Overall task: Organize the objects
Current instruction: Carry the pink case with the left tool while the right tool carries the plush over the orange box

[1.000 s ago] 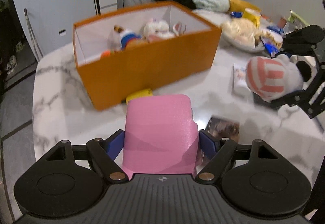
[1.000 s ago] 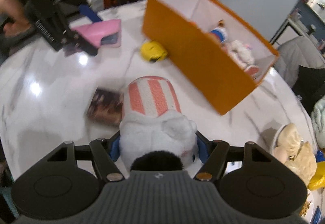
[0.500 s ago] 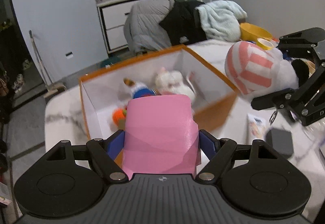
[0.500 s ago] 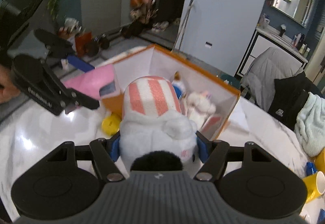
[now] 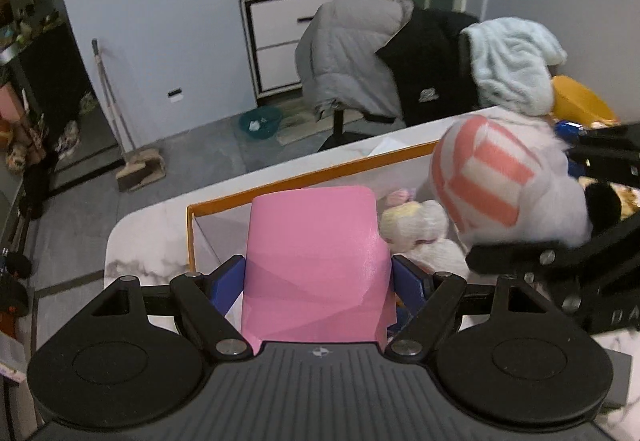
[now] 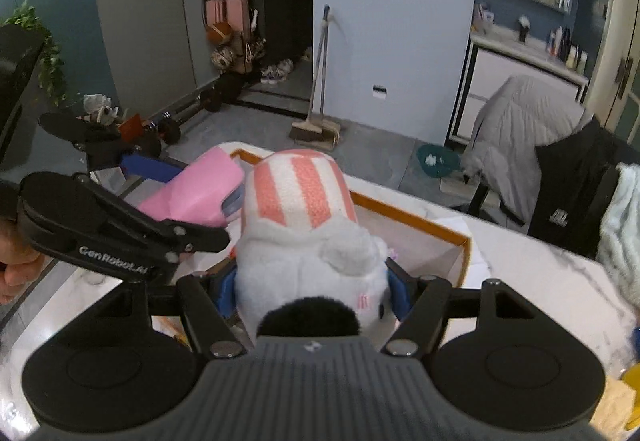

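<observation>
From the left wrist view, the left gripper point(image 5: 318, 273) clamps a pink case point(image 5: 316, 261) between its blue pads point(image 5: 230, 283), holding it above the near end of the orange box point(image 5: 304, 181). That box sits on a white marble table point(image 5: 148, 237), and a pale plush toy point(image 5: 416, 231) lies inside it, just right of the case. Further right, over the box's right half, the right gripper point(image 5: 560, 217) grips a white plush with a pink-striped cap point(image 5: 500, 181).

From the right wrist view, the right gripper point(image 6: 310, 287) squeezes the same striped-cap plush point(image 6: 304, 225) at its white body, hanging above the orange box point(image 6: 420, 219). Left of the plush, also over the box, the left gripper point(image 6: 168, 185) carries the pink case point(image 6: 196, 193), tilted. A person's fingers point(image 6: 16, 269) show at the frame's left edge.
</observation>
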A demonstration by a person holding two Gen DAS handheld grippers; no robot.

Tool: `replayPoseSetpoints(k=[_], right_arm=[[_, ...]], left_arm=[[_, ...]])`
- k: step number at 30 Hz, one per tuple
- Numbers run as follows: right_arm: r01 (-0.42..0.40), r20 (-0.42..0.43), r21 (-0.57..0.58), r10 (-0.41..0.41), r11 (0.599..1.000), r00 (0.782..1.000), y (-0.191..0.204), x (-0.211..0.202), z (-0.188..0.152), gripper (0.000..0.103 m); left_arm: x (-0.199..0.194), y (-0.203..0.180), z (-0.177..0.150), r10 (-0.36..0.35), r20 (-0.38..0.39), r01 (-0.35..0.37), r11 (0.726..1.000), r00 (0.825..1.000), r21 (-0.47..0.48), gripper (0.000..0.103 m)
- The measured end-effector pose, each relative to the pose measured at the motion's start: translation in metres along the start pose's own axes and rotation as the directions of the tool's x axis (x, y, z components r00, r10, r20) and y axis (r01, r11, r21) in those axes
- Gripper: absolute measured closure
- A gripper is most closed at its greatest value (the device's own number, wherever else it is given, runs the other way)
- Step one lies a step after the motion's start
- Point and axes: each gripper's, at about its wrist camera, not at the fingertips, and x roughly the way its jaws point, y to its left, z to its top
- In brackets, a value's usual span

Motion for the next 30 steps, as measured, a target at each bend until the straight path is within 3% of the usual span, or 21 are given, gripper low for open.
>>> replayPoseSetpoints(k=[6, 12, 23, 30], right_arm=[[0.000, -0.063, 0.045, 0.003, 0.999, 0.998, -0.012, 0.042, -0.004, 0.032], [-0.015, -0.117, 0.072, 0.023, 0.997, 0.993, -0.019, 0.057, -0.014, 0.032], [-0.068, -0.270, 0.033, 0.074, 0.997, 0.960, -0.019, 0.084, -0.037, 0.032], [-0.067, -0.283, 0.039, 0.075, 0.997, 0.956, -0.021, 0.088, -0.041, 0.031]], left_arm=[[0.033, 0.003, -0.004, 0.030, -0.054, -0.030, 1.000, 0.998, -0.002, 0.012], [0.058, 0.011, 0.001, 0.074, -0.096, -0.078, 0.996, 0.993, -0.033, 0.012], [0.083, 0.005, 0.002, 0.139, -0.169, -0.140, 0.990, 0.976, 0.003, 0.012], [0.092, 0.009, -0.001, 0.145, -0.202, -0.149, 0.989, 0.968, -0.003, 0.012]])
